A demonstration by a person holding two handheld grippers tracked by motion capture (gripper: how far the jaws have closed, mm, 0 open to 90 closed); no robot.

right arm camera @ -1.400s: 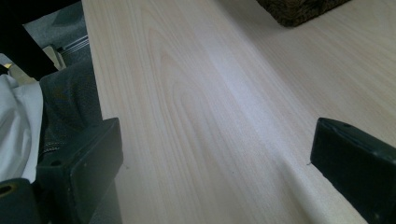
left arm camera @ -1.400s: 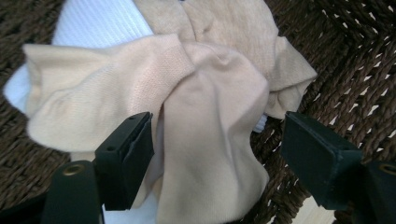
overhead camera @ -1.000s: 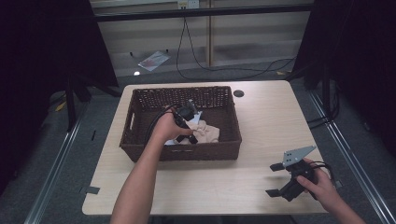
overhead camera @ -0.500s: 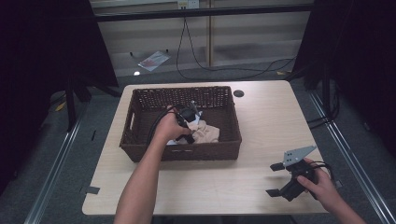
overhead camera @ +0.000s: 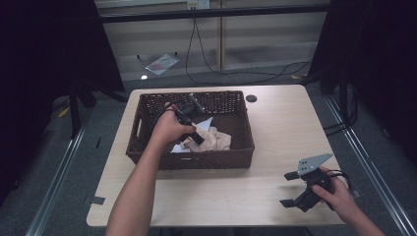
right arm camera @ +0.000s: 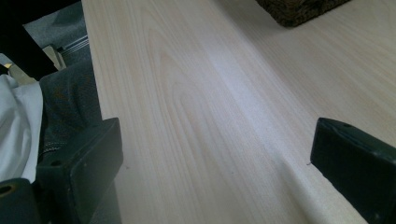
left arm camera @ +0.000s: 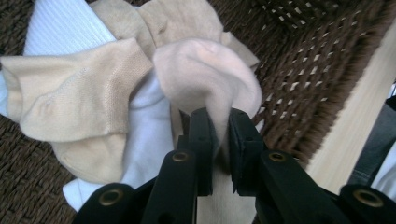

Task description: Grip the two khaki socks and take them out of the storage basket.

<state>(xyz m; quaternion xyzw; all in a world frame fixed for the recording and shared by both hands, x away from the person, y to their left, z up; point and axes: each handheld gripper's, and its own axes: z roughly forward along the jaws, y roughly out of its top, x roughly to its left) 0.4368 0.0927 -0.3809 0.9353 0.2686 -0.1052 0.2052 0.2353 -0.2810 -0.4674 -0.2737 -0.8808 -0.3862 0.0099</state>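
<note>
Currently the left gripper (left arm camera: 218, 140) is clenched on a fold of a pale pink sock (left arm camera: 210, 79), the cloth pinched between its two black jaws; the jaws have just been closing onto it. That sock lies on top of a small heap inside the brown wicker basket (overhead camera: 147, 142), touching a beige sock (left arm camera: 74, 102) and a white sock (left arm camera: 144, 135) beneath and beside it. From the high view the left hand (overhead camera: 169, 129) is inside the basket, over the heap of socks (overhead camera: 211, 140), which sits toward the basket's near wall. The basket stands on the light wooden desk (overhead camera: 275, 123). The right gripper (overhead camera: 292, 189) rests near the desk's near right corner, well apart from the basket, held in the right hand (overhead camera: 334, 194); its jaws stand wide, released, with bare desk between them.
</note>
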